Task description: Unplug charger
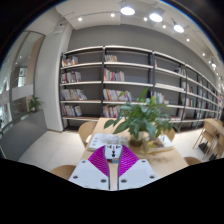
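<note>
A small white charger [113, 151] with dark markings on its face sits between my fingertips. My gripper [113, 153] is shut on it: the magenta pads [98, 160] press against it from both sides. The charger is held up in front of a wooden table [165, 150]. No socket or power strip shows, and no cable shows. The underside of the charger is hidden by the fingers.
A green potted plant [145, 113] stands on the table just beyond the fingers. A light flat item [97, 140] lies on the table to the left. Wooden chairs [88, 128] stand around it. Long bookshelves [110, 85] line the far wall. Open floor [45, 148] lies at the left.
</note>
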Demonstrator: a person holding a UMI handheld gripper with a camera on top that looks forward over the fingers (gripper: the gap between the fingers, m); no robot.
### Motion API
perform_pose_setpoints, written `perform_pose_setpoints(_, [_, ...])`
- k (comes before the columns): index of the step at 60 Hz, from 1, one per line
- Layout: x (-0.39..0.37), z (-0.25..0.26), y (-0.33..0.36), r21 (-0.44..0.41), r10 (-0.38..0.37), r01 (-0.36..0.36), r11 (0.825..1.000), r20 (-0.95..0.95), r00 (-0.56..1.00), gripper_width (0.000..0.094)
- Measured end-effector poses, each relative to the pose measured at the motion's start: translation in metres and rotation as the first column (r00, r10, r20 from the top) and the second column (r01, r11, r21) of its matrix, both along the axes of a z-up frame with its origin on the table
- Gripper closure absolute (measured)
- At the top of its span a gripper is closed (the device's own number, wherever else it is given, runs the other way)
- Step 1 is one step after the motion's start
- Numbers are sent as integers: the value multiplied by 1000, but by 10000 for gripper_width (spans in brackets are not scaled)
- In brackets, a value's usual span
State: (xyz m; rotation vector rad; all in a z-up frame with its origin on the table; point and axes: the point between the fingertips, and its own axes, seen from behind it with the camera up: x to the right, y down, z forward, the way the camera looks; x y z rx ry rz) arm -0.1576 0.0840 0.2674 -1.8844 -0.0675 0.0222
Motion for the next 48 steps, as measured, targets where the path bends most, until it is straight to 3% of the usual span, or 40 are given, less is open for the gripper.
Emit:
perform_pose_setpoints(3, [41, 7, -4, 23, -58, 57, 998, 59, 997, 848])
perform_pose_setpoints(7, [90, 7, 2, -9, -102, 103, 995, 81, 991, 845])
perform_pose_setpoints(15, [166, -115, -15, -156, -144, 157, 975, 89, 986, 843])
perform_pose_setpoints(21, [199, -175, -30, -262, -133, 152, 953, 87, 987, 823])
perform_pose_setpoints(33, [214, -240, -45, -352, -111, 106, 930, 5, 994, 777])
perform_pose_setpoints(37, [215, -252, -48, -377, -102, 87, 922, -20, 995, 752])
perform_pose_setpoints(40, [214, -250, -42, -359, -93, 75, 930, -33, 995, 728])
perform_pose_setpoints(45, [219, -254, -47, -388, -103, 83, 918, -31, 994, 670])
perform_pose_setpoints(48, [229, -247, -48, -393, -116, 107, 913, 0, 993, 571])
